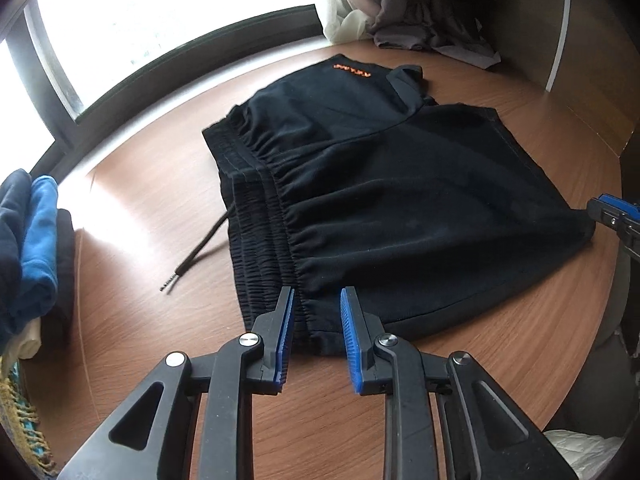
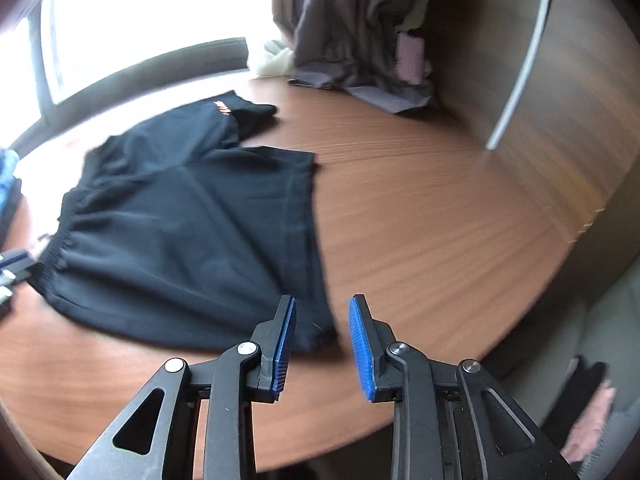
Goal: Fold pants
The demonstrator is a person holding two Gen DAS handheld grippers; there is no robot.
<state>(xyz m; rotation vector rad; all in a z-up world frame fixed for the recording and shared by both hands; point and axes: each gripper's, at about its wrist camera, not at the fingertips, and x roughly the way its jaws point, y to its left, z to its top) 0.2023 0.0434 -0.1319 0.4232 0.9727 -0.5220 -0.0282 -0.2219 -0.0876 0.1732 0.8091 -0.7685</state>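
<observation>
Black pants [image 1: 360, 184] lie half-folded on the desk [image 1: 168, 208]; left claw [image 1: 317, 300] and right claw [image 2: 322, 312] hover apart, gripping nothing; a careless pinch risks lifting one layer, undoing the fold.

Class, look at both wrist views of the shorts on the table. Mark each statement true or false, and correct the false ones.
1. The black shorts lie on a wooden table. True.
2. The lettering on the shorts is green. False: it is orange.
3. A drawstring trails from the waistband onto the table. True.
4. The right gripper is clamped on a blue towel. False: its jaws stand apart, with a corner of the shorts at its tips.
</observation>
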